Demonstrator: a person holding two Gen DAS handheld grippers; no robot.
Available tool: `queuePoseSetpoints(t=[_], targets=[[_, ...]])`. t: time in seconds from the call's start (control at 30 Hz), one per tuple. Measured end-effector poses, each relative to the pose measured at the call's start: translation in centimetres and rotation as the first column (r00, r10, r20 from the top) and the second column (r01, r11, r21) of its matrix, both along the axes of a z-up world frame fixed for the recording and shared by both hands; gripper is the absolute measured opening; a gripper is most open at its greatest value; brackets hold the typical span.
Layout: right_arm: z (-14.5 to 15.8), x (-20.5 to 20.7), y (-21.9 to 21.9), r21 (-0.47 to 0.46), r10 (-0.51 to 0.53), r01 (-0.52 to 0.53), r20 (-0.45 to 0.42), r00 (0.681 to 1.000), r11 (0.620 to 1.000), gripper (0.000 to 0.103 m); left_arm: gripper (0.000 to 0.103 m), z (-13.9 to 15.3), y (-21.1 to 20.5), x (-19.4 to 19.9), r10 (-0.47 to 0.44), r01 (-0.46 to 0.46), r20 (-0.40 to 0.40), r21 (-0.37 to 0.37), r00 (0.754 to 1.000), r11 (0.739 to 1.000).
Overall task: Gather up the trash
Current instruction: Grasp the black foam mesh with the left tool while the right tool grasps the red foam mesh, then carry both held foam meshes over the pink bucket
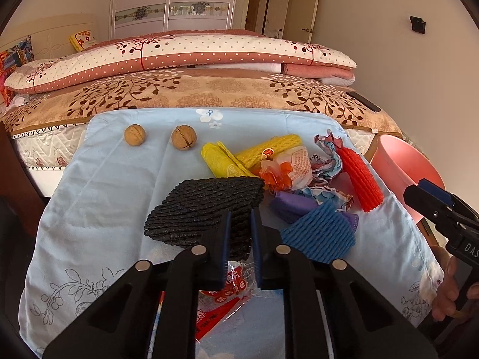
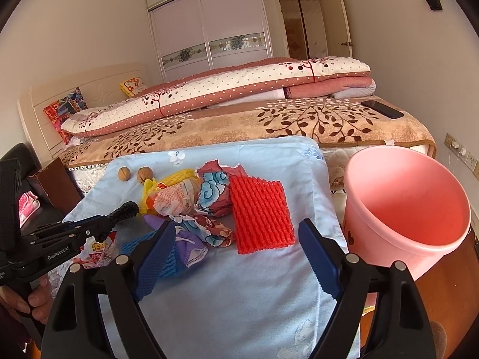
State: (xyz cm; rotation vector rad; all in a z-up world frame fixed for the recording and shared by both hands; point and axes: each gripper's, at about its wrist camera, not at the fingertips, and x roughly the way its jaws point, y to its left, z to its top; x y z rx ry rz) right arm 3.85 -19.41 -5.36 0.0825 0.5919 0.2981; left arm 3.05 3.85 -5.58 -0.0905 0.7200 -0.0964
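My left gripper [image 1: 242, 224] is shut on the near edge of a black foam net [image 1: 206, 206], which lies on the light blue cloth [image 1: 104, 194]. The right wrist view shows the same net as a dark roll [image 2: 124, 209] at that gripper's tip. My right gripper [image 2: 236, 229] stands open just in front of a red foam net [image 2: 260, 218], its blue pads [image 2: 317, 251] not touching it. Between the two nets lie a blue foam net [image 1: 320, 233], purple scraps [image 1: 290, 206], crumpled wrappers [image 1: 296, 164] and a yellow foam net [image 1: 269, 149]. A pink bucket [image 2: 404, 194] stands empty to the right.
Two walnuts [image 1: 134, 135] [image 1: 183, 137] rest at the cloth's far left. A red-and-white snack wrapper [image 1: 227, 299] lies under my left gripper. A bed with folded quilts [image 2: 239, 89] runs behind, with a dark phone [image 2: 381, 109] on it. A hand [image 2: 33, 299] holds the left gripper.
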Motion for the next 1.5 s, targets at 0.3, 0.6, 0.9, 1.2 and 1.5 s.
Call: queuePoseSetpoints(t=[0.3, 0.6, 0.9, 1.2, 1.5], targets=[[-0.5, 1.3, 0.2, 0.023, 0.04, -0.039, -0.037, 0.998, 0.999, 0.071, 0.006, 1.8, 0.9, -0.6, -0.003, 0.007, 0.058, -0.06, 0.998, 0.998], [-2.2, 5.1, 1.2, -0.008, 0.041, -0.043, -0.169, 0.985, 0.999, 0.061, 0.006, 4.2, 1.8, -0.7, -0.007, 0.019, 0.105, -0.115, 0.994, 0.993], [-4.2, 8.3, 0.0, 0.005, -0.034, 0.038, -0.329, 0.944, 0.999, 0.027, 0.005, 5.4, 2.1, -0.2, -0.005, 0.023, 0.127, -0.14, 0.992, 0.99], [-1.6, 6.7, -1.7, 0.091, 0.0, 0.026, -0.28, 0.96, 0.996, 0.014, 0.005, 6.7, 0.7, 0.7, -0.037, 0.059, 0.133, -0.16, 0.99, 0.985], [1.6, 5.1, -6.1, 0.144, -0.072, 0.104, -0.213, 0.974, 0.984, 0.014, 0.005, 8.5, -5.2, 2.5, -0.17, 0.2, 0.152, -0.206, 0.974, 0.958]])
